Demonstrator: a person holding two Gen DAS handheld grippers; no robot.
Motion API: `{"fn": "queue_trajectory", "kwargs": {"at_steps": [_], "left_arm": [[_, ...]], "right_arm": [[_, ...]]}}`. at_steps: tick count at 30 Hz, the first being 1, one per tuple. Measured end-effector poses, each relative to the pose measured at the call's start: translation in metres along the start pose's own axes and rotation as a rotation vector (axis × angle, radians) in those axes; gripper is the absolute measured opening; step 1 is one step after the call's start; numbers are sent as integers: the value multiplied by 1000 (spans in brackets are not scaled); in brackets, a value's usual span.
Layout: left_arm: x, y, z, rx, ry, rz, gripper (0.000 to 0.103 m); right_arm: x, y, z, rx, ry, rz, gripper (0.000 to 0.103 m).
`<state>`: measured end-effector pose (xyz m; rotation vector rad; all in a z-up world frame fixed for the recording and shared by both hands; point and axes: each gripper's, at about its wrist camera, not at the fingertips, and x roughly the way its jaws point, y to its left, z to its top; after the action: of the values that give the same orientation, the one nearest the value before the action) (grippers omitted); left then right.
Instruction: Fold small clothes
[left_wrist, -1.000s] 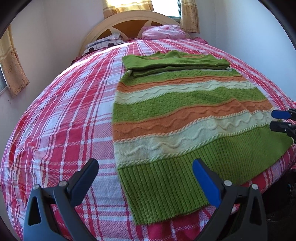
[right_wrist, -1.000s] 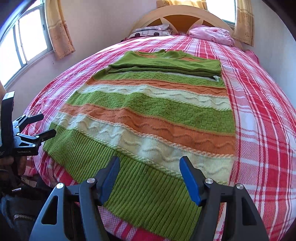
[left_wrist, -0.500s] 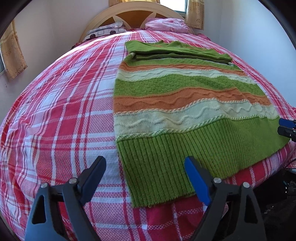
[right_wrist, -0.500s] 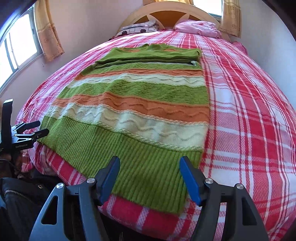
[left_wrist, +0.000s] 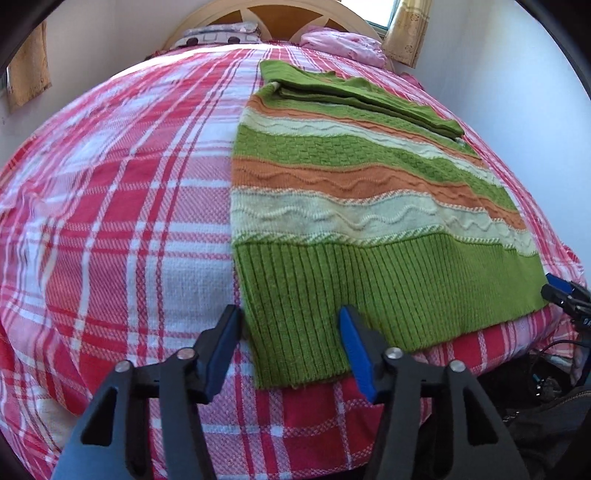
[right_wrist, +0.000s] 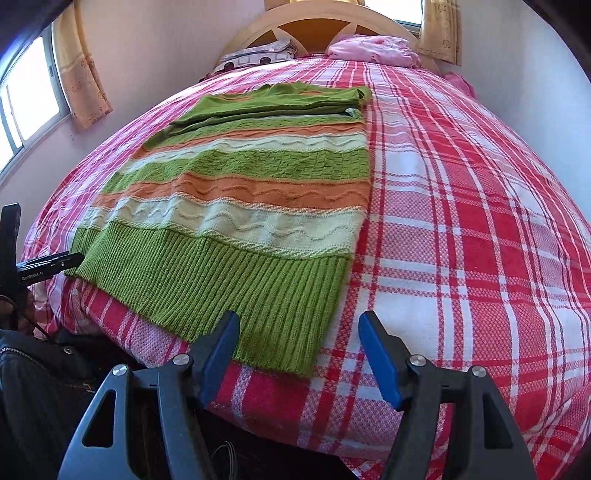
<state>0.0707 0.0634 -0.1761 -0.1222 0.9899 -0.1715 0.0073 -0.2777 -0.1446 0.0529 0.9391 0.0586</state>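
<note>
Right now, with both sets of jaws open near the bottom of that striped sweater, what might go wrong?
The left gripper straddles only the corner of the green, orange and cream striped knit sweater, so it may pinch the red plaid bedsheet too. The right gripper sits at the opposite corner, so uneven grabs could skew the fold. The green sleeves folded at the top might slide loose when the ribbed hem lifts.

Striped sweater (left_wrist: 354, 206) on plaid bed (left_wrist: 122, 206)

Left tool (left_wrist: 290, 325) dropped to sweater (left_wrist: 354, 221) hem's left corner; right tool (right_wrist: 297, 330) reached right corner.
</note>
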Motion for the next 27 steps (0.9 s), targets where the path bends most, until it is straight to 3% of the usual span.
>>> {"fn": "queue_trajectory", "kwargs": {"at_steps": [5, 9, 17, 19, 20, 21, 22, 27], "left_arm": [[-2, 0, -3, -4, -2, -10, 52], [-2, -3, -3, 10, -2, -12, 44], [-3, -2, -4, -3, 8, -4, 46], [-2, -3, -5, 7, 3, 2, 46], [-1, -3, -4, 12, 3, 1, 44], [-2, -4, -4, 22, 5, -13, 22], [-4, -6, -3, 36, 11, -43, 10], [-29, -4, 8, 38, -89, -79, 10]], "right_arm": [[-1, -3, 0, 31, -10, 25, 68], [-2, -4, -1, 49, -18, 66, 68], [-1, 2, -3, 39, -25, 46, 61], [1, 10, -5, 19, -29, 84, 50], [2, 12, -5, 2, -31, 84, 37], [3, 11, -5, 2, -31, 97, 11], [2, 4, -5, 32, -32, 140, 10], [-21, -27, 1, 166, -141, 241, 9]]}}
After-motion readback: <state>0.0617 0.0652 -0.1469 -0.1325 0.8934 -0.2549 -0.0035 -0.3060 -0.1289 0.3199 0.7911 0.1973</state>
